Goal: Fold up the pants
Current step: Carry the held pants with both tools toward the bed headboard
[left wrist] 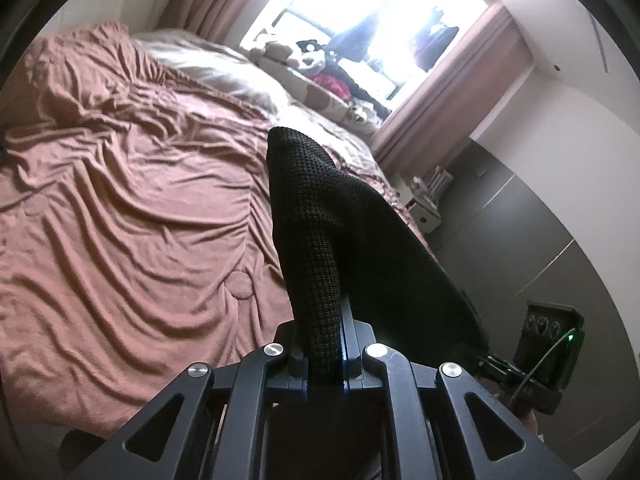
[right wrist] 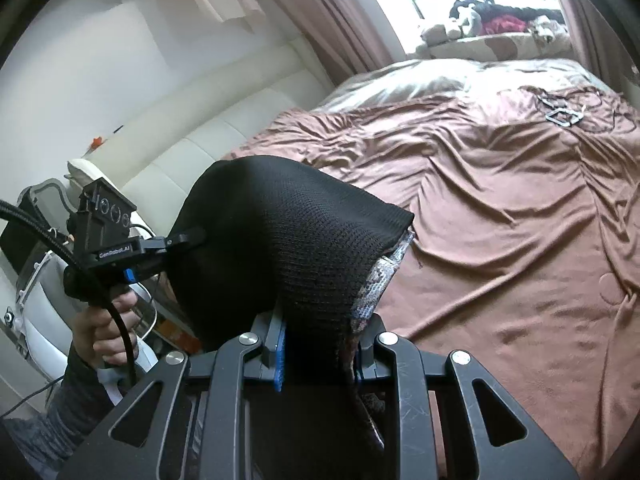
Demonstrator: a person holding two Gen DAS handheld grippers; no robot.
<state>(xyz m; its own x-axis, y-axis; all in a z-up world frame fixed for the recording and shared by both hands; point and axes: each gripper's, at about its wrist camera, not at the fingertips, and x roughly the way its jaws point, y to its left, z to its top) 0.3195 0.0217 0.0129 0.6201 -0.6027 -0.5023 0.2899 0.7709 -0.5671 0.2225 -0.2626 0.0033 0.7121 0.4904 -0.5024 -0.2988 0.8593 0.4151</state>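
The pants [left wrist: 320,216] are black knit fabric, held up in the air above the bed between both grippers. My left gripper [left wrist: 323,344] is shut on one edge of the pants; the cloth rises from its jaws and drapes right toward my right gripper [left wrist: 486,360]. In the right wrist view my right gripper [right wrist: 320,344] is shut on the pants [right wrist: 288,224], which bulge over its fingers and show a patterned inner side. My left gripper [right wrist: 188,238] pinches the cloth at the left there. The fingertips are hidden by fabric.
A bed with a wrinkled brown sheet [left wrist: 132,208] lies below and ahead. Pillows and stuffed toys [left wrist: 316,64] sit by the bright window. A white headboard [right wrist: 208,120] stands at the left. A hanger [right wrist: 562,114] lies on the sheet. Grey cabinet doors [left wrist: 520,232] stand at the right.
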